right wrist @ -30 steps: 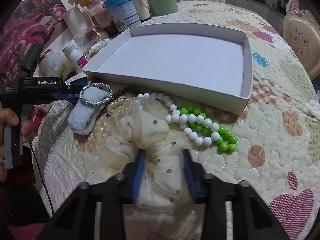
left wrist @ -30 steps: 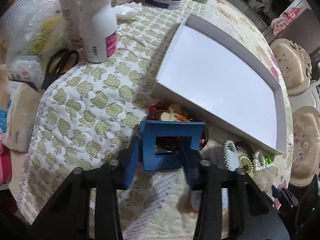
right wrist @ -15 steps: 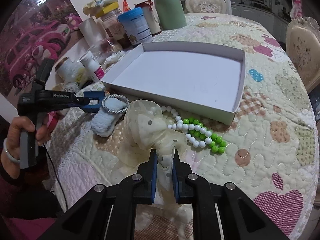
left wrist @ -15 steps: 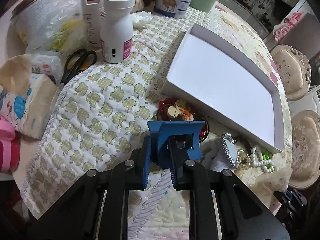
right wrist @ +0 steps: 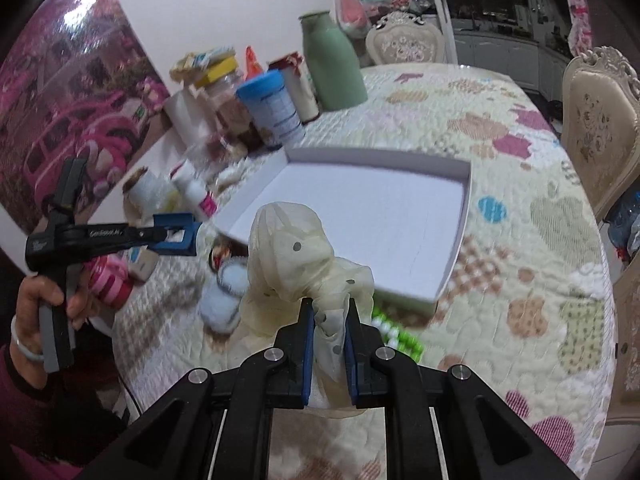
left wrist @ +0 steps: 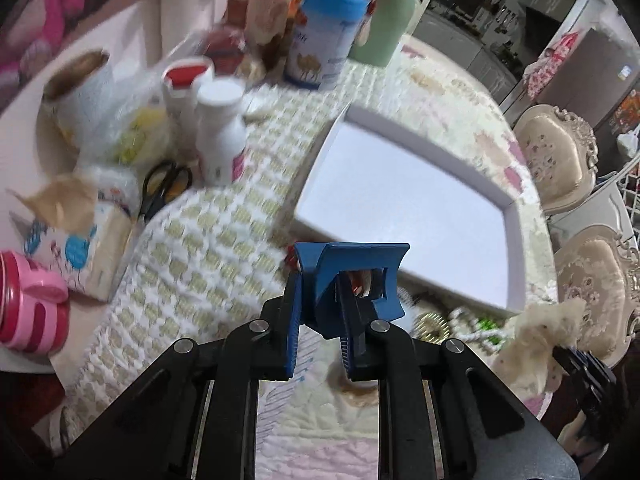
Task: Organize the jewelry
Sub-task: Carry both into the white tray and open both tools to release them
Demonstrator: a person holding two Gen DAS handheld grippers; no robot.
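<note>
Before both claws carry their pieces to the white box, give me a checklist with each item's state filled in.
1. Left claw shut on the blue hair clip: ok.
2. Right claw shut on the cream dotted scrunchie: ok.
3. Scrunchie lifted off the quilt: cannot tell; its lower folds are hidden behind the claw.
4. White box open with bare floor to receive items: ok.
5. Bead strands free of the scrunchie: cannot tell, they lie partly hidden behind it.
6. Blue clip clear of the red piece seen through its opening: cannot tell, blurred.
</note>
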